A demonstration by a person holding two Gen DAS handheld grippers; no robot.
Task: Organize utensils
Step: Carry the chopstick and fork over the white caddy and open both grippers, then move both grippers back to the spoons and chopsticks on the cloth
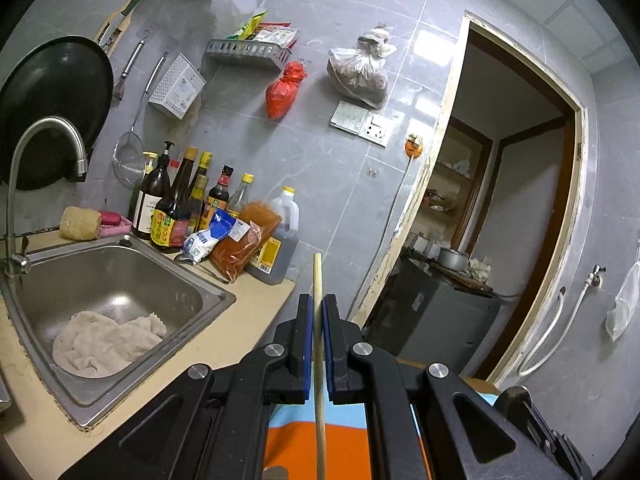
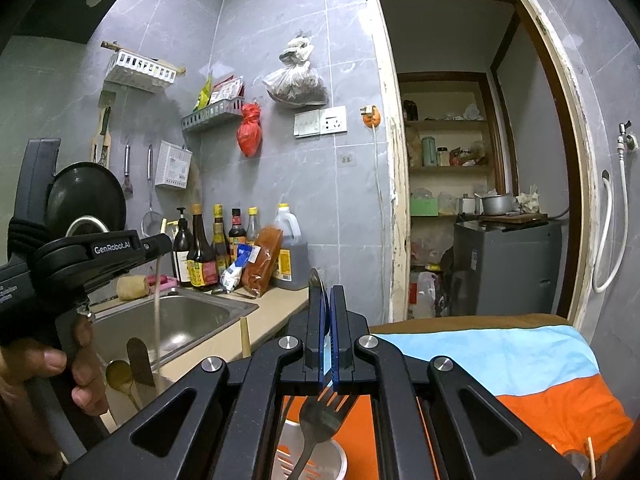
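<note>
In the left wrist view my left gripper (image 1: 318, 308) is shut on a pale wooden chopstick (image 1: 319, 380) that stands upright, its tip poking above the pads. The right wrist view shows that same left gripper (image 2: 160, 246), in a person's hand (image 2: 40, 364), holding the chopstick (image 2: 157, 320) over the sink's near edge. My right gripper (image 2: 325, 304) is shut on a thin metal utensil (image 2: 317, 286) seen edge on; I cannot tell what kind. Below it a fork (image 2: 320, 420) stands tines up in a slotted metal holder (image 2: 336, 460). A spoon (image 2: 118, 372) and a dark spatula (image 2: 140, 358) stick up at lower left.
A steel sink (image 1: 224, 300) holds a crumpled cloth (image 1: 108, 340), with a faucet (image 1: 44, 136) at its left. Sauce bottles (image 1: 176, 208) and packets line the counter's back. A black wok (image 1: 52, 100) hangs on the wall. An orange and blue cloth (image 2: 500, 364) lies at right, with a doorway (image 2: 460, 160) beyond it.
</note>
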